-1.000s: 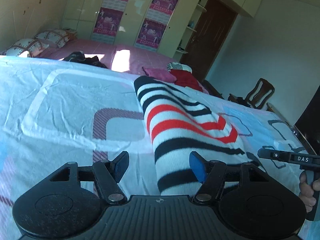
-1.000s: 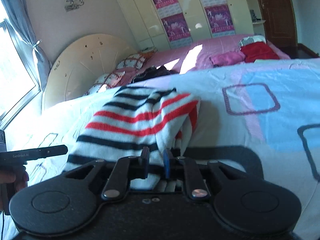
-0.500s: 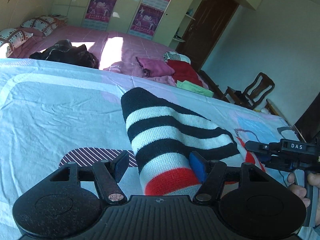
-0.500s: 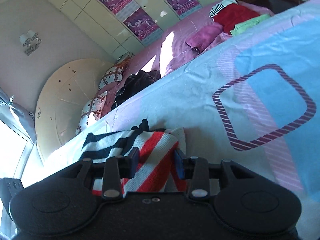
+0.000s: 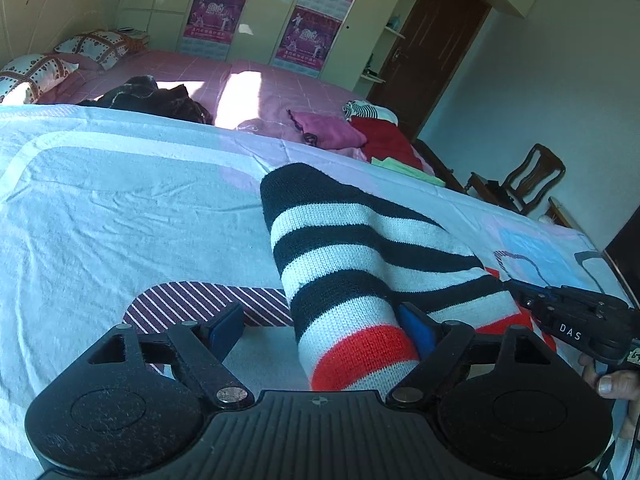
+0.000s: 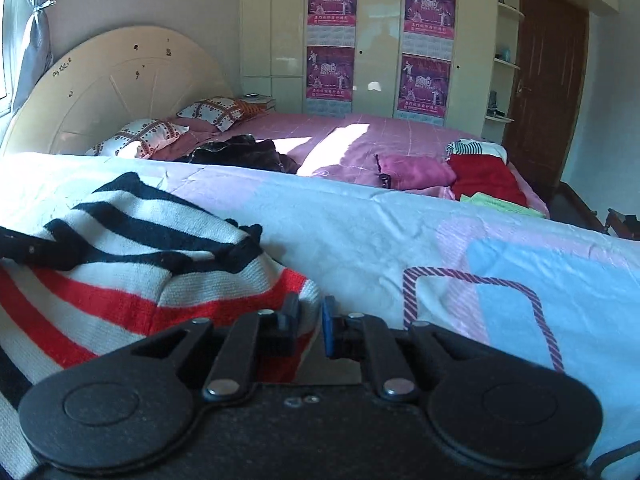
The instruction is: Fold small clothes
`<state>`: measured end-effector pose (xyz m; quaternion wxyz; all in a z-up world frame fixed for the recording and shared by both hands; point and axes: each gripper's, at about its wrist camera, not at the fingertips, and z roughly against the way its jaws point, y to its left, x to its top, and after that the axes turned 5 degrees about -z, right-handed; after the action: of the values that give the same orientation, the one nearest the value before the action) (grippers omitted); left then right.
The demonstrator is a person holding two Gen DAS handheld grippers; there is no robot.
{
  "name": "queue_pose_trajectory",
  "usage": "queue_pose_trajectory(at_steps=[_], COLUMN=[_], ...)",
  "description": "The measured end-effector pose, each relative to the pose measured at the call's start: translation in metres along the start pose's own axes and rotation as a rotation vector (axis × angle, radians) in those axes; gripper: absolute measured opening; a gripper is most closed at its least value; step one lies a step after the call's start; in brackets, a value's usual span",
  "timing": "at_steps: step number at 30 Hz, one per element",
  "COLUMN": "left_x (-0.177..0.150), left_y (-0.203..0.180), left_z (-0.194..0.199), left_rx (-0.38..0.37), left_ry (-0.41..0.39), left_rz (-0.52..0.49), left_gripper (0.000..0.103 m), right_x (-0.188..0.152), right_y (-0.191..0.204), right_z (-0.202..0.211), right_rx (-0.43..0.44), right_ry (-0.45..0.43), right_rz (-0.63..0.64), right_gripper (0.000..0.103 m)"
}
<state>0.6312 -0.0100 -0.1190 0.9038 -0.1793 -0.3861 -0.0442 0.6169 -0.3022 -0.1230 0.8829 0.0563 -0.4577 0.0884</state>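
Since the earlier frame the right hand-held gripper (image 6: 307, 320) has narrowed on the striped sweater (image 6: 120, 264); the left hand-held gripper (image 5: 320, 326) gapes wide.

A pink bed (image 6: 360, 136) fills the back of the room, a sun patch (image 6: 320, 150) across its cover and two patterned pillows (image 6: 176, 124) against a rounded cream headboard (image 6: 120, 92). Behind it stand pale wardrobes (image 6: 376, 40) hung with purple posters (image 6: 331, 0), open shelves (image 6: 504, 60) and a dark brown door (image 6: 548, 80). A curtain (image 6: 34, 36) hangs left; a wooden chair (image 5: 528, 180) stands by the bluish wall (image 5: 560, 80).
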Motion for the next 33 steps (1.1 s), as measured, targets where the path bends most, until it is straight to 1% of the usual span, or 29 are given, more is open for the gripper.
queue_pose_trajectory(at_steps=[1,2,3,4,6,7,9,10,12,14,16,18,21,26,29,30,31,32,33], left_x=[0.001,0.003,0.008,0.011,0.021,0.026,0.034,0.035,0.036,0.036,0.037,0.039,0.039,0.039,0.040,0.041,0.041,0.040,0.037], left_y=[-0.002,-0.005,-0.009,-0.012,-0.022,-0.031,-0.048,-0.052,-0.059,-0.060,-0.061,-0.064,-0.070,-0.071,-0.073,-0.074,-0.073,-0.072,-0.070], left_z=[0.005,0.013,0.022,0.029,0.037,0.036,0.024,0.017,0.000,-0.011,-0.012,-0.012,-0.013,-0.010,-0.010,-0.004,0.003,0.013,0.023], left_rx=[0.010,0.019,0.023,0.009,-0.027,-0.046,-0.059,-0.059,-0.028,0.012,0.021,0.031,0.054,0.065,0.074,0.074,0.062,0.045,0.040], left_ry=[-0.009,-0.037,-0.068,-0.100,-0.147,-0.152,-0.116,-0.091,-0.049,-0.005,0.014,0.025,0.039,0.044,0.045,0.044,0.036,0.021,0.011], left_rz=[-0.016,-0.039,-0.055,-0.062,-0.091,-0.131,-0.206,-0.228,-0.272,-0.306,-0.319,-0.330,-0.363,-0.367,-0.370,-0.365,-0.348,-0.322,-0.308], left_gripper=[0.082,0.079,0.068,0.064,0.064,0.064,0.064,0.064,0.065,0.065,0.065,0.065,0.065,0.065,0.065,0.065,0.065,0.065,0.065], right_x=[0.003,0.007,0.011,0.015,0.020,0.022,0.024,0.025,0.021,0.014,0.010,0.009,0.008,0.009,0.013,0.015,0.017,0.017,0.015], right_y=[-0.002,-0.006,-0.010,-0.015,-0.014,-0.013,-0.007,-0.004,0.003,0.005,0.003,0.002,0.008,0.013,0.017,0.018,0.019,0.021,0.024], right_z=[0.006,0.013,0.019,0.024,0.025,0.024,0.016,0.011,-0.002,-0.008,-0.010,-0.011,-0.012,-0.012,-0.009,-0.004,0.006,0.017,0.027], right_rx=[-0.015,-0.028,-0.012,0.021,0.070,0.095,0.121,0.128,0.109,0.098,0.102,0.099,0.076,0.055,0.031,0.022,0.028,0.046,0.063], right_ry=[-0.024,-0.050,-0.058,-0.055,-0.041,-0.035,-0.005,0.018,0.066,0.083,0.083,0.080,0.074,0.081,0.096,0.096,0.078,0.057,0.049], right_rz=[-0.015,-0.038,-0.060,-0.082,-0.091,-0.094,-0.099,-0.100,-0.083,-0.084,-0.100,-0.111,-0.093,-0.058,-0.061,-0.072,-0.078,-0.069,-0.053], right_gripper=[0.021,0.018,0.013,0.010,0.009,0.009,0.010,0.012,0.014,0.014,0.014,0.014,0.014,0.014,0.014,0.015,0.018,0.021,0.021])
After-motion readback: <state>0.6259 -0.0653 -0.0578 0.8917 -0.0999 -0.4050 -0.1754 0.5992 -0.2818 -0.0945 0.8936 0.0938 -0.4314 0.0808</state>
